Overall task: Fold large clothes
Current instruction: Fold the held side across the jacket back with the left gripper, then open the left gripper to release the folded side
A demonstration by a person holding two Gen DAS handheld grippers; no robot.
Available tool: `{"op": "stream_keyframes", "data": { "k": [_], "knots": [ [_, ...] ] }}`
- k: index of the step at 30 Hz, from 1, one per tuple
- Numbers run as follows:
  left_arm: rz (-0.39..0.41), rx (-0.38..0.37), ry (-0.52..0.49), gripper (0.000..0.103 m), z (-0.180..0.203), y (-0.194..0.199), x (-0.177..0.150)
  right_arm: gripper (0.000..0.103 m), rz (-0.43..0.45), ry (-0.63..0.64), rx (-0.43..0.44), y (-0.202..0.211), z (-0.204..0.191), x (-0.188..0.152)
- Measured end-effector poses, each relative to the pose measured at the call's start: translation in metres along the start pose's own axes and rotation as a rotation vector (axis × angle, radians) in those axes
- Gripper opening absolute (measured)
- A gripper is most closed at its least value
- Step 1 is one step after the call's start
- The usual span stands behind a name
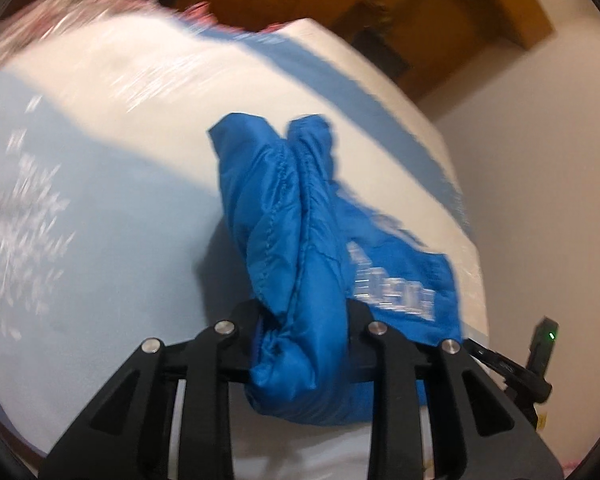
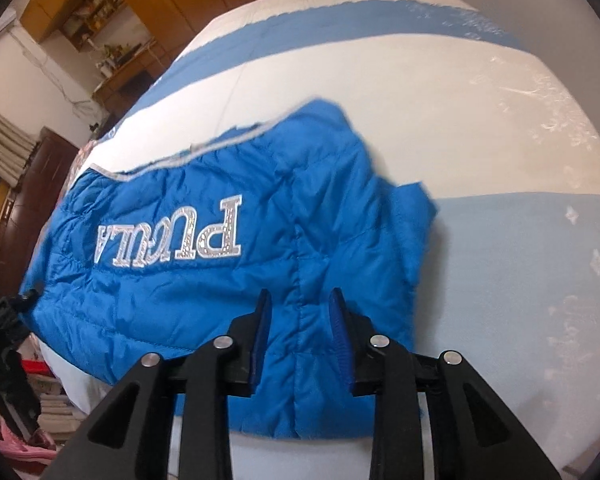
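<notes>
A blue padded jacket (image 2: 228,272) is lying across a bed (image 2: 480,128) covered in white and blue. The left gripper (image 1: 304,320) is pinching a bunched fold of it, narrowly set. The right gripper (image 2: 300,320) is straddling the jacket's edge, pads (image 2: 337,320) clamping the fabric.

The left gripper (image 1: 304,320), black with 2 fingers and 4 silver rivets on its linkage, clamps a bunched fold of a bright blue quilted puffer jacket (image 1: 296,216). The padded fabric bulges out between and below the jaws and rises ahead in 2 stitched ridges. Blurred silver lettering (image 1: 392,284) shows on the jacket's right side. Underneath lies a bed cover (image 1: 112,152) in white, pale blue and darker blue bands. Brown wooden furniture (image 1: 440,12) stands beyond the bed.
</notes>
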State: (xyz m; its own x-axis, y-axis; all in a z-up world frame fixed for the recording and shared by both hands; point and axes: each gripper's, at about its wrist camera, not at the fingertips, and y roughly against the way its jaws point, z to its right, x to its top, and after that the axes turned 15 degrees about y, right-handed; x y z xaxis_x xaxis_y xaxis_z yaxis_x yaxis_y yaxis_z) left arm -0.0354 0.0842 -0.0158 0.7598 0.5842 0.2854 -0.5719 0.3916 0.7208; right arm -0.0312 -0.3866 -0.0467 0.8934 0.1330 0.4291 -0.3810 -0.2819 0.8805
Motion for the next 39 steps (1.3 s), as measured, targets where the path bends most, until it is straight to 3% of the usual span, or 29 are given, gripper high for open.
{"op": "stream_keyframes", "data": {
  "k": [6, 9, 14, 21, 28, 35, 38, 39],
  "knots": [
    [-0.054, -0.088, -0.205, 0.026, 0.085, -0.011, -0.014, 0.033, 0.035, 0.001, -0.009, 0.029, 0.004, 0.0],
    [-0.101, -0.086, -0.303, 0.026, 0.132, -0.038, -0.027, 0.033, 0.029, 0.017, -0.04, 0.036, 0.0, -0.003],
    [-0.184, -0.051, -0.401, 0.026, 0.175, -0.084, -0.051, 0.033, 0.008, -0.003, -0.051, 0.04, 0.007, -0.009],
    [-0.296, 0.006, -0.448, 0.026, 0.184, -0.142, -0.081, 0.034, -0.008, -0.026, -0.049, 0.039, 0.024, -0.017],
    [-0.377, 0.033, -0.418, 0.028, 0.174, -0.196, -0.1, 0.034, -0.034, -0.042, -0.028, 0.027, 0.034, -0.022],
    [-0.4, -0.003, -0.352, 0.03, 0.161, -0.206, -0.096, 0.035, -0.031, -0.039, -0.004, 0.023, 0.036, -0.016],
    [-0.411, -0.036, -0.343, 0.034, 0.158, -0.19, -0.089, 0.038, -0.022, -0.018, 0.001, 0.025, 0.032, -0.009],
    [-0.419, -0.053, -0.34, 0.041, 0.159, -0.183, -0.09, 0.039, -0.018, -0.011, 0.001, 0.026, 0.031, -0.007]
  ]
}}
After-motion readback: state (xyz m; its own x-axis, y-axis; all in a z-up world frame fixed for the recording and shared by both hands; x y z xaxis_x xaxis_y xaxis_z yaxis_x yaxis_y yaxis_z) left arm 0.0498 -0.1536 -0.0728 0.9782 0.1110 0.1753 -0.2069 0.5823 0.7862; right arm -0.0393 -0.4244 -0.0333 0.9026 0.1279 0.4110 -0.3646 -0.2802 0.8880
